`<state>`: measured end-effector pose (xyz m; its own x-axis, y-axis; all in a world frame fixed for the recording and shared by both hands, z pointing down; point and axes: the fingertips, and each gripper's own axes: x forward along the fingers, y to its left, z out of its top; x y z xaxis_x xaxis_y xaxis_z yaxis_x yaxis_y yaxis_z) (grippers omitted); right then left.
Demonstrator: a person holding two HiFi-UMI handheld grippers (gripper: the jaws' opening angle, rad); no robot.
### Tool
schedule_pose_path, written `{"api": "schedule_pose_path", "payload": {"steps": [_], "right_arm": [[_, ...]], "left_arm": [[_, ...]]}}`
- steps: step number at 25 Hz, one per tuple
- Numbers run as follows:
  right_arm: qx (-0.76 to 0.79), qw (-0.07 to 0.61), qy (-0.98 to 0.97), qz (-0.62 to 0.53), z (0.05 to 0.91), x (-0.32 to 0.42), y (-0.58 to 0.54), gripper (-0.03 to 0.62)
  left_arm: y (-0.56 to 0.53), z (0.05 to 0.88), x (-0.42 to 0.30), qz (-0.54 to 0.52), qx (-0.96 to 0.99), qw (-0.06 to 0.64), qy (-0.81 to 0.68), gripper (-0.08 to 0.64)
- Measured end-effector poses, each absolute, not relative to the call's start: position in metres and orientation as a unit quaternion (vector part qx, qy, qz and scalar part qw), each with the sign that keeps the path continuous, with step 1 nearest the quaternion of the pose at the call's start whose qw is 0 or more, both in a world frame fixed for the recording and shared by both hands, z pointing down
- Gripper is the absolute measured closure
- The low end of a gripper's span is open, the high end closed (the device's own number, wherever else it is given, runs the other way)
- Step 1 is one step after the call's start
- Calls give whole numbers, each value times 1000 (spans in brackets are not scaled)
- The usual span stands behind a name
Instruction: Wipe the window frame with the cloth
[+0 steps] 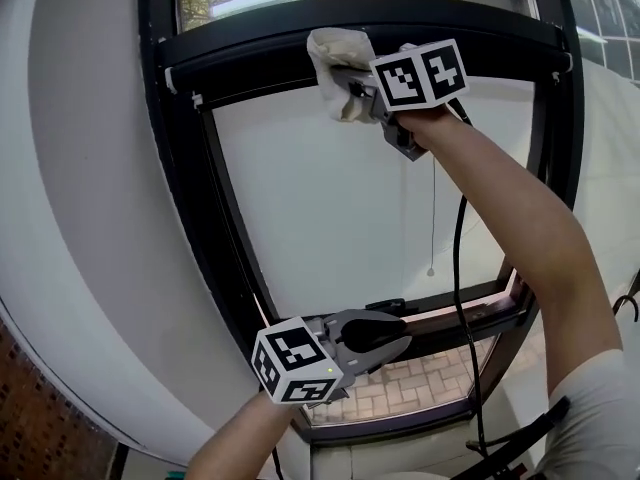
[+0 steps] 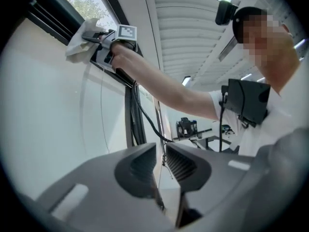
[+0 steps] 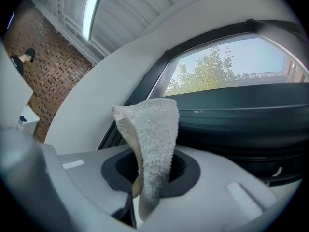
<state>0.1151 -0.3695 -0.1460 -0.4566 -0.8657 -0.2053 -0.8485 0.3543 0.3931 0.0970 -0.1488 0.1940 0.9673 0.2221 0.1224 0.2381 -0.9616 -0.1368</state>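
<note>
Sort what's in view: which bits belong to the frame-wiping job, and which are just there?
In the job:
cloth
right hand-held gripper, clamped on the cloth
window frame

Just there:
left hand-held gripper, shut and empty
pull cord
black cable

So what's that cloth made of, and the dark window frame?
The cloth looks like off-white terry towelling, probably cotton: nubbly looped pile, folding limply in the right gripper. The window frame seems to be metal, perhaps aluminium, with a smooth black semi-gloss coat that catches soft highlights; plastic can't be ruled out.
</note>
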Motion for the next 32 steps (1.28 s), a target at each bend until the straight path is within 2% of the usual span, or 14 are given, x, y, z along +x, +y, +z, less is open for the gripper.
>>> {"api": "schedule_pose_path", "payload": {"steps": [11,32], "right_arm": [[598,29,-770,-220,-147,274,-311,520],[706,28,-682,-191,-149,531,-221,519]], "left_arm": [[-120,198,183,-46,-980,73,-177,485],[-84,211,288,-64,-975,84,-194,485]]}}
